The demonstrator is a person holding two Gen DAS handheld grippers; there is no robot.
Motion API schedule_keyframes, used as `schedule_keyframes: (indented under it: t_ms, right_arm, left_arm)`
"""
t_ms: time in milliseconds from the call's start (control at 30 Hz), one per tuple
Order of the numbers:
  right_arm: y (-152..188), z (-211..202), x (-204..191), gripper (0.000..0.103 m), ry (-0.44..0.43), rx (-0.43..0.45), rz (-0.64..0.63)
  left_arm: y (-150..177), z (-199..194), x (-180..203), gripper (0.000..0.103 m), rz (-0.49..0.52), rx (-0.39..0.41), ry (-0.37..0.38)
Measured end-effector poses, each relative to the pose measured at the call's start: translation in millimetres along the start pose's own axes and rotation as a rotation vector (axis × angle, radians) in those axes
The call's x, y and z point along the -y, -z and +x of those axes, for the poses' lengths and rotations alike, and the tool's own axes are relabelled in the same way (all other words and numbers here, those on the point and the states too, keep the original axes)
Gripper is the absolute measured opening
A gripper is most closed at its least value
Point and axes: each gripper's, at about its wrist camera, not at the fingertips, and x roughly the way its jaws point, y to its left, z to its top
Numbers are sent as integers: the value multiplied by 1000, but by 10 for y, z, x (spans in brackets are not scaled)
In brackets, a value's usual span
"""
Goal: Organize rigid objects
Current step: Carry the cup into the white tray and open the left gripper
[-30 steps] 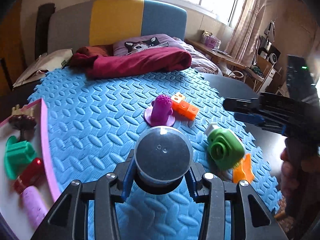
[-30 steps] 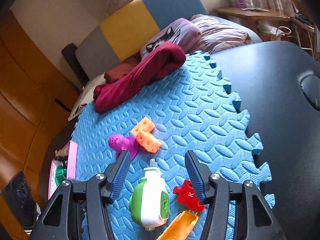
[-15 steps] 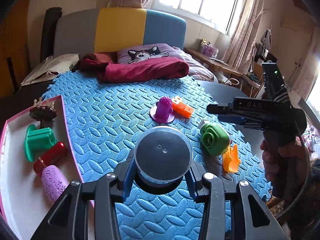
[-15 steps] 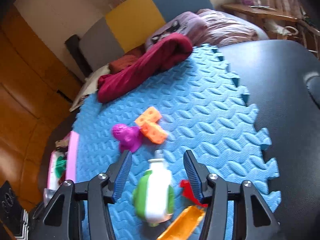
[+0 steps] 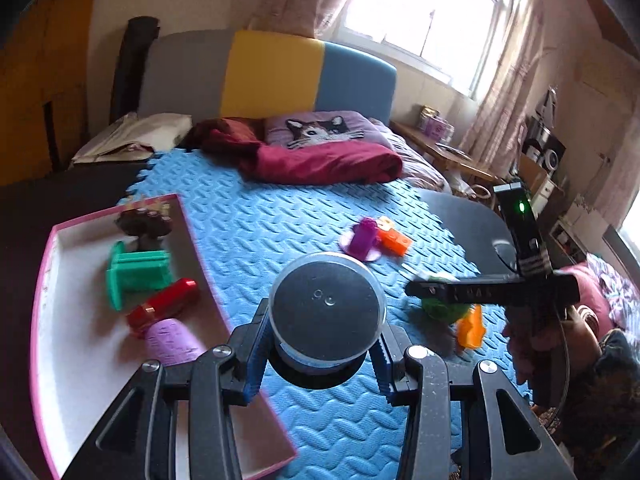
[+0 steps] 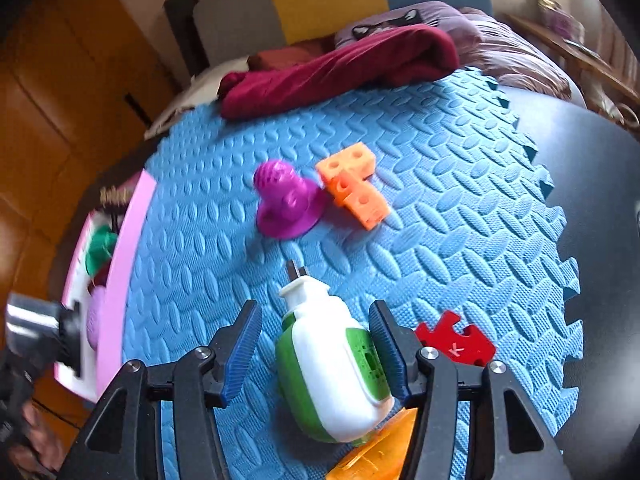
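My left gripper (image 5: 322,344) is shut on a round clear jar with a dark lid (image 5: 324,308), held above the blue foam mat (image 5: 256,216) beside the pink-rimmed tray (image 5: 192,236). My right gripper (image 6: 314,320) hangs low over a green-and-white plastic device (image 6: 332,368); its jaws are opening. The right pad sits close against the device's green side and the left pad stands clear of it. On the mat beyond lie a purple toy (image 6: 284,200) and orange blocks (image 6: 354,184). A red puzzle piece (image 6: 456,344) and an orange piece (image 6: 380,452) lie beside the device.
The tray holds a green spool (image 5: 136,272), a red cylinder (image 5: 164,308), a purple roller (image 5: 172,340) and a dark brown toy (image 5: 144,222). A maroon blanket (image 5: 328,164) and a cat pillow lie at the mat's far end. Black tabletop (image 6: 592,184) borders the mat on the right.
My left gripper has carried the jar leftward and up, and more of the tray shows. My right gripper has rolled and sunk closer over the green-and-white device.
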Motion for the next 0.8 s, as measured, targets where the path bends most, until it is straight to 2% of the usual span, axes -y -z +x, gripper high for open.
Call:
schedule_keyframes:
  t_ms: [133, 267, 367, 567, 633, 800]
  right_arm:
    - [50, 77, -108, 61, 48, -16, -75]
    - [98, 107, -214, 69, 83, -17, -149]
    - [151, 146, -310, 70, 135, -16, -222]
    - [158, 111, -336, 59, 151, -4, -250]
    - [158, 106, -360, 55, 153, -6, -261]
    - [153, 120, -363, 55, 151, -11, -266]
  left_arm:
    - [16, -143, -290, 45, -54, 23, -45]
    - [39, -255, -715, 45, -139, 34, -125]
    - [58, -304, -1056, 45, -214, 32, -182]
    - [18, -277, -1446, 45, -292, 18, -226]
    - [-36, -213, -1518, 45, -305, 5, -219]
    - [-169, 4, -1715, 45, -334, -43, -229]
